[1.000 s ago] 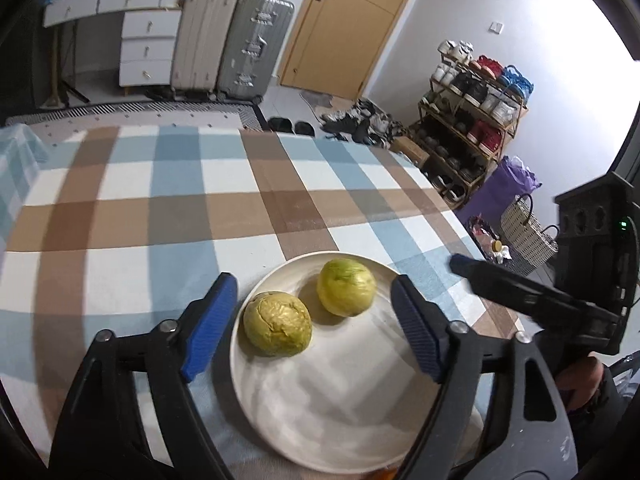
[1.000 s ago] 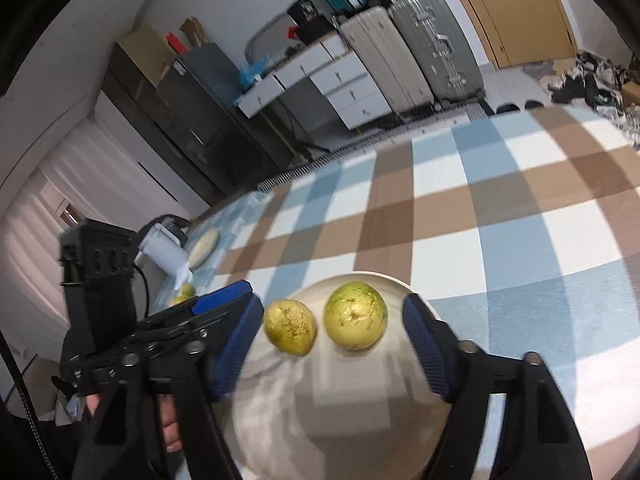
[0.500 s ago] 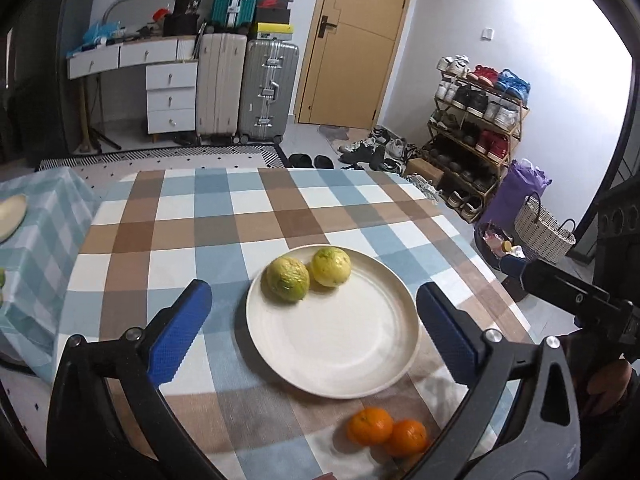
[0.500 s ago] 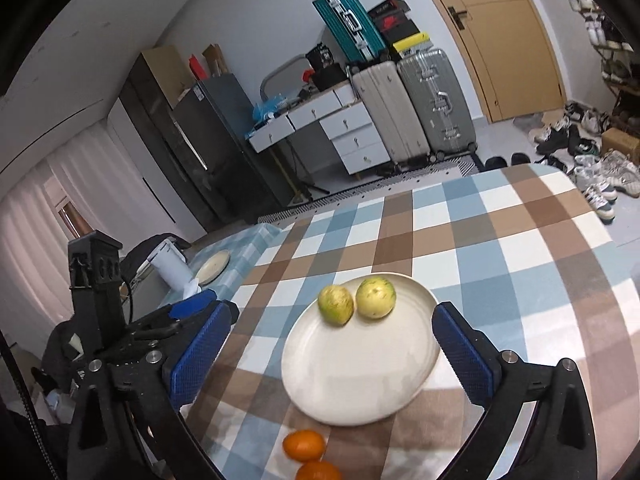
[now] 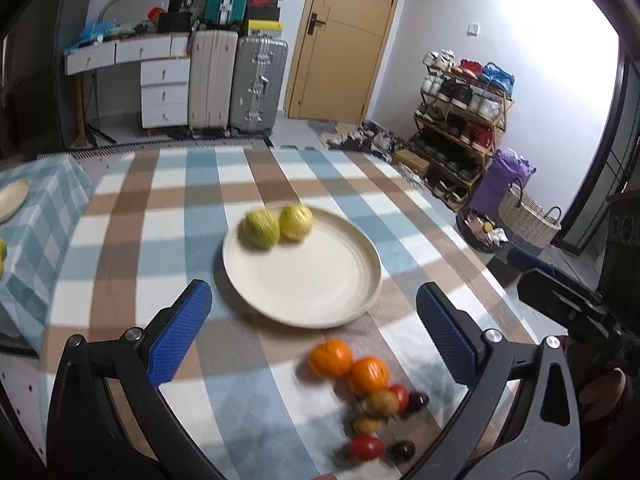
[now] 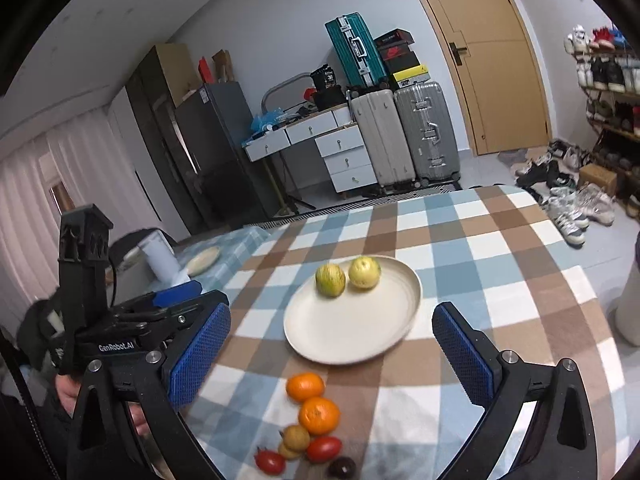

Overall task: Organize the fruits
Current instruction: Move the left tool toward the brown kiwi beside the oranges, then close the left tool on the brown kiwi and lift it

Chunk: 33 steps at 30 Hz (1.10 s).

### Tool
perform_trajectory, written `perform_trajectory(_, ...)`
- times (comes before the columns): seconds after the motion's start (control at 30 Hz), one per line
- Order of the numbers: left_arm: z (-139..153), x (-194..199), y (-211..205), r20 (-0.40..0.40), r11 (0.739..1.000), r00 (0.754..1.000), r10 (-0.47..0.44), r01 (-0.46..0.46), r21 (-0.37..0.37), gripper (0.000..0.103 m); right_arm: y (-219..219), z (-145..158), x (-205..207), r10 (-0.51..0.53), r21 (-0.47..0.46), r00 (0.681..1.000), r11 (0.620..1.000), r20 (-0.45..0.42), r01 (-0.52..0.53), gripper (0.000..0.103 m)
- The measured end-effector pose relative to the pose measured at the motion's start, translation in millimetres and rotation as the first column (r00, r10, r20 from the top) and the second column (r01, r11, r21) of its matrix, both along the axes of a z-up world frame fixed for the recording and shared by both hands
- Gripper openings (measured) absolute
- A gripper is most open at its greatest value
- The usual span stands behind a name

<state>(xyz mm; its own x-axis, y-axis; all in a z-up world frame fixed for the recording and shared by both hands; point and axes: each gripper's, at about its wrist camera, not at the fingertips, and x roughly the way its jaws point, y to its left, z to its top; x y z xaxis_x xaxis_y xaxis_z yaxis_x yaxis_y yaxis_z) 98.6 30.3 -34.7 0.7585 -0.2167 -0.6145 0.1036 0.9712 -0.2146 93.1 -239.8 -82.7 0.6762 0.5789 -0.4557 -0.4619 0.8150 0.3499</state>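
Both grippers are held above the near edge of the checked tablecloth point(image 5: 132, 264); the left gripper point(image 5: 312, 332) and the right gripper point(image 6: 332, 352) are each spread wide with nothing between the pads. Nearest, a loose cluster of small red tomatoes point(image 6: 323, 449), dark fruits point(image 6: 342, 467) and brownish fruits point(image 6: 297, 438) is seen, with two oranges point(image 6: 319, 415) just beyond. Farther on, a cream plate point(image 6: 360, 332) is noted, bearing two yellow-green fruits point(image 6: 330, 279) side by side at its far rim.

Suitcases point(image 5: 236, 80) stand beside a white drawer unit point(image 5: 164, 92).
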Motion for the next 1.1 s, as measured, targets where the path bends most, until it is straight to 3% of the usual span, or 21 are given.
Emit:
perform_trajectory(0.27,-41.4,-15.7,-17.2,-0.102,0.999,0.994,-0.045,0.042,-0.032,0.102,-8.3,-22.0,-23.9,-0.026,-0.013,0.999,1.000,-0.024,0.025,0.103)
perform_trajectory(0.77,-85.9,-3.3,-34.0,-0.200,0.991,0.972,-0.126,0.113,-0.075,0.101,-18.5,-52.9,-29.3,-0.049,-0.023,0.995,0.999,-0.083,0.047,0.103)
perform_trajectory(1.1,-98.9,3.0,-44.5,-0.227,0.978,0.954,-0.197,0.176,-0.107,0.066,-23.6,-63.8,-26.8,-0.051,-0.016,0.992,0.999,-0.114,0.050,0.103)
